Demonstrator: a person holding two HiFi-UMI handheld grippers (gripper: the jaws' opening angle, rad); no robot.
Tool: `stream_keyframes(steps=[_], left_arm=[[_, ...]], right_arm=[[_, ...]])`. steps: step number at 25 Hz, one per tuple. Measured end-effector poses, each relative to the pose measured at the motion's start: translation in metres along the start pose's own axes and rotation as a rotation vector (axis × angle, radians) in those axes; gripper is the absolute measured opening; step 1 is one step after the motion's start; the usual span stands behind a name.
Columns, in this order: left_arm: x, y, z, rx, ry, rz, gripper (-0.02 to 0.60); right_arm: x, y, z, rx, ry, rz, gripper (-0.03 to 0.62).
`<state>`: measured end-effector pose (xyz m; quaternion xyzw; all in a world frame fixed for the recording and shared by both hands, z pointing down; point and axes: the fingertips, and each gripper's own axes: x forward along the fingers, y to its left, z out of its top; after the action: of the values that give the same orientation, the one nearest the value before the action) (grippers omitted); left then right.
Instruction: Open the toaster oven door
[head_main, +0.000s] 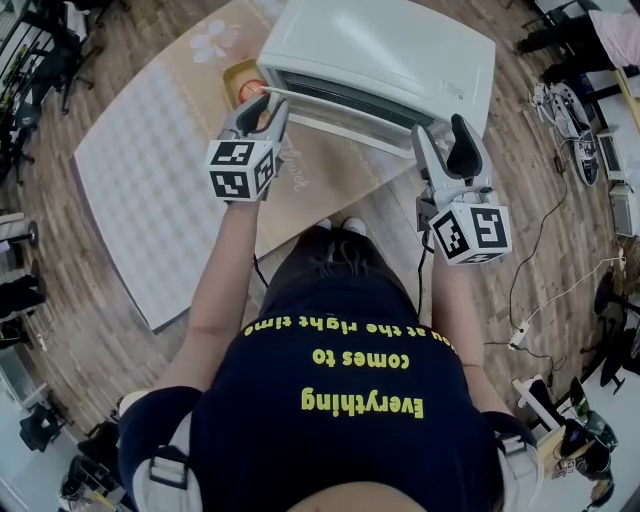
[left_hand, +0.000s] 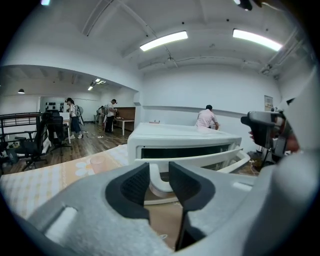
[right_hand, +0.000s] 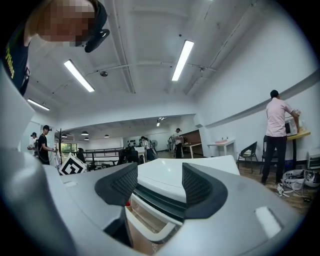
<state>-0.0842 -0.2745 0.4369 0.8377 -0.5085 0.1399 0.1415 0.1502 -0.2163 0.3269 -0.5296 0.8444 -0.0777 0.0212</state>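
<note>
Toaster oven: 1; left gripper clamped its door handle, right gripper gaped empty; shirt read "Everything comes to".

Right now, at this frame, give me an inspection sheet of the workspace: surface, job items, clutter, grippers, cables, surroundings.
Surface: table with patterned cloth.
Job's things: white toaster oven; its door looks partly open.
Clutter: small pinkish cup beside the oven.
Grippers: left gripper jaws closed on the door handle; right gripper jaws open, nothing between them.
Cables: power strip and cables on the floor, right side.
Surroundings: wood floor, people at desks behind.
</note>
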Motion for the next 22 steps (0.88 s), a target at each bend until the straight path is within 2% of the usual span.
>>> stream_keyframes(steps=[9, 22], left_arm=[[-0.021, 0.002, -0.025, 0.001, 0.063, -0.006, 0.089], [-0.04, -0.001, -0.046, 0.066, 0.13, 0.006, 0.083]], right_arm=[[0.01, 0.012, -0.003, -0.001, 0.008, 0.034, 0.27], [0.017, 0.017, -0.007, 0.001, 0.029, 0.049, 0.267]])
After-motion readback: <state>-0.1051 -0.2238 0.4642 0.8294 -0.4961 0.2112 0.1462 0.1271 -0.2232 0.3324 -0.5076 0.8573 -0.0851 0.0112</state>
